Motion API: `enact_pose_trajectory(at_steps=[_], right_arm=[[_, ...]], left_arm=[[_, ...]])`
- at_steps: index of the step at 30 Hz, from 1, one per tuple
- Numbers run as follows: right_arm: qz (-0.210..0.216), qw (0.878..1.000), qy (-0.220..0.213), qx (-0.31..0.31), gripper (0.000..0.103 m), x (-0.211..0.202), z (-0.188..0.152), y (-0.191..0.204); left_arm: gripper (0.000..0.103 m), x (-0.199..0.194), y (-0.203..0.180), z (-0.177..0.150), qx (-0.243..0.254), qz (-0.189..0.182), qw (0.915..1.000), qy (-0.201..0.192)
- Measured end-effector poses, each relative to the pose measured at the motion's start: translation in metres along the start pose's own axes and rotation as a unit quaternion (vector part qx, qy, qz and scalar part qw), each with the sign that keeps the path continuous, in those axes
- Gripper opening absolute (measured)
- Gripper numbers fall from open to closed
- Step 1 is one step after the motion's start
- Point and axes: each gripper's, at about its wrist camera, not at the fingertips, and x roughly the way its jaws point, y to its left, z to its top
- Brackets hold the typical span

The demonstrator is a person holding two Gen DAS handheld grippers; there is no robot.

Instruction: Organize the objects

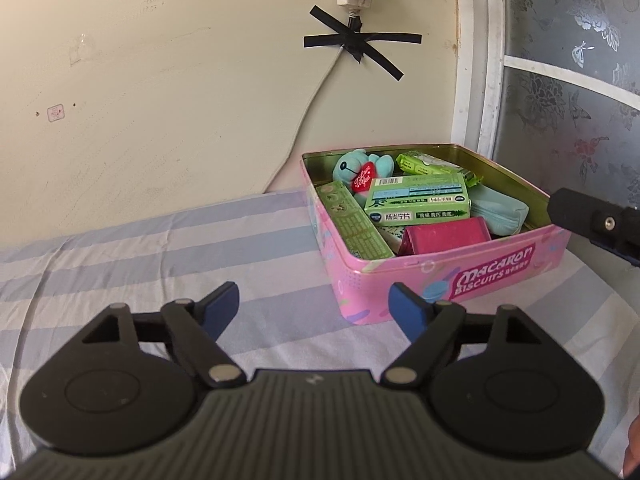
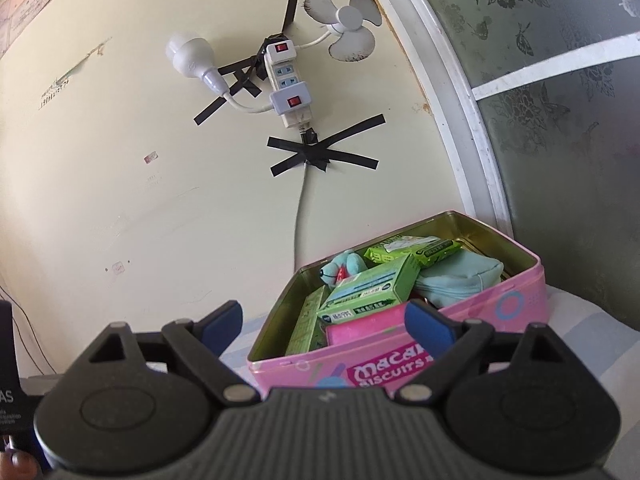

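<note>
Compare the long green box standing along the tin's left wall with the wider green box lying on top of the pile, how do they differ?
The long green box is narrow and stands on its edge against the left wall of the pink biscuit tin; the wider green box is broader and lies across the other contents. The long green box sits low in the tin, while the wider green box rests highest, tilted. Both are green printed cartons inside the open tin.

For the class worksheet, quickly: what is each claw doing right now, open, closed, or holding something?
Left claw: open, nothing between its fingers, short of the pink tin.
Right claw: open, holding nothing, in front of the tin.
</note>
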Motion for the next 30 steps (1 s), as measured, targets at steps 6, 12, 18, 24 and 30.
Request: enact_pose_trajectory(at_steps=[6, 12, 18, 24, 30], right_arm=[[-0.004, 1.000, -0.007, -0.014, 0.097, -0.012, -0.004, 0.016], [-0.003, 1.000, -0.003, -0.013, 0.100, -0.018, -0.010, 0.025], [-0.003, 1.000, 0.016, -0.019, 0.102, -0.015, -0.022, 0.034], [-0.002, 0.999, 0.023, -0.037, 0.103, -0.012, -0.029, 0.047], [0.009, 0.999, 0.022, -0.042, 0.103, -0.005, -0.030, 0.057]], left_arm=[[0.091, -0.011, 0.010, -0.009, -0.009, -0.005, 0.9999, 0.000], [0.100, -0.017, 0.020, -0.021, -0.015, 0.008, 0.9999, 0.001], [0.103, -0.022, 0.029, -0.033, -0.024, 0.027, 0.9993, 0.010], [0.103, -0.024, 0.034, -0.038, -0.019, 0.040, 0.9988, 0.022], [0.103, -0.027, 0.040, -0.039, -0.016, 0.065, 0.9976, 0.019]])
